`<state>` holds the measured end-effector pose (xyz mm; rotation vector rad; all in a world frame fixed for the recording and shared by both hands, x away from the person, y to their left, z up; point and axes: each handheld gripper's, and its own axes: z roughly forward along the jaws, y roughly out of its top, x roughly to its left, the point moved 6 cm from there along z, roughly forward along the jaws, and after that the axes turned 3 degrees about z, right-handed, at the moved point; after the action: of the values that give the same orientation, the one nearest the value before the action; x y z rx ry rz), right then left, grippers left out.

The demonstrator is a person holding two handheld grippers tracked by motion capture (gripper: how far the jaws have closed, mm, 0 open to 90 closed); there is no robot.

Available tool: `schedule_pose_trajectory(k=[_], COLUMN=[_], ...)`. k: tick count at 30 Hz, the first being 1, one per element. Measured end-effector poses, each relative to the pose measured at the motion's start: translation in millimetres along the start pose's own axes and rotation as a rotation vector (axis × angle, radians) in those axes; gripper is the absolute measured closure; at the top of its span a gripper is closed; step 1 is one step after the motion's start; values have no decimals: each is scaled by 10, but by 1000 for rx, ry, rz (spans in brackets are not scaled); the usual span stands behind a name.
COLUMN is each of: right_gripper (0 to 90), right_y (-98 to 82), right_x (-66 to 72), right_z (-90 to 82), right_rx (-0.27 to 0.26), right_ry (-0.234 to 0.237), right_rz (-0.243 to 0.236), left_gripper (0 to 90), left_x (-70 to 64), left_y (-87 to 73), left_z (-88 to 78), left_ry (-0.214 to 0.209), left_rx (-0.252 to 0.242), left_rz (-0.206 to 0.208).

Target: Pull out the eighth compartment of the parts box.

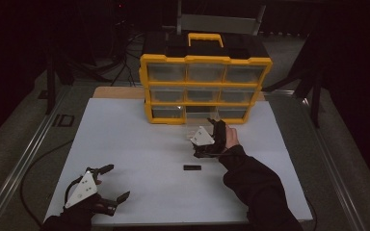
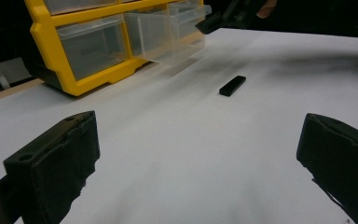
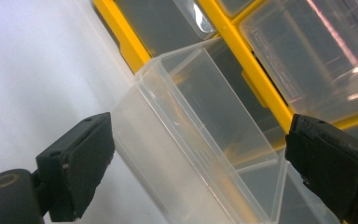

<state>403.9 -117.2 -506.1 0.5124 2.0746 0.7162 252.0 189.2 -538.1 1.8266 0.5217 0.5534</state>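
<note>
Clear plastic drawer (image 3: pixel 200 140) pulled out of yellow organizer (image 1: pixel 205 89), desk far edge. Light, stiff, slippery; grip front wall. Right gripper (image 3: pixel 200 158) fingers wide, empty. Left gripper (image 2: pixel 196 158) open, empty.

The high view is looking forward and down over the white counter (image 1: pixel 139 144) toward the yellow drawer cabinet (image 1: pixel 204 89). The left gripper view is sitting low, looking across the counter at the cabinet and the pulled-out clear drawer (image 2: pixel 170 32). The right gripper view is pressing close above that same drawer (image 3: pixel 200 140), tilted
</note>
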Motion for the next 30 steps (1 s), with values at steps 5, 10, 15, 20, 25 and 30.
schedule_pose_trajectory(k=[5,10,15,20,25,30], right_gripper=[78,78,78,78,78,79], right_y=[-38,-87,-129,-197,-301,-415], right_x=[-75,-101,-128,-135,-116,-90], right_z=[-72,-141,-237,-328,-397,-485], right_rx=[-33,-44,-81,-105,-99,-109], right_ry=[44,77,122,164,164,173], right_rz=[114,173,250,308,321,350], left_gripper=[0,0,0,0,0,0], left_x=[-1,-1,-2,-2,-3,-2], left_y=[-1,-1,-1,-1,-2,-3], left_z=[2,2,2,3,5,6], left_ry=[0,1,1,0,2,2], left_rx=[2,3,3,4,5,6], left_rz=[2,4,4,4,7,6])
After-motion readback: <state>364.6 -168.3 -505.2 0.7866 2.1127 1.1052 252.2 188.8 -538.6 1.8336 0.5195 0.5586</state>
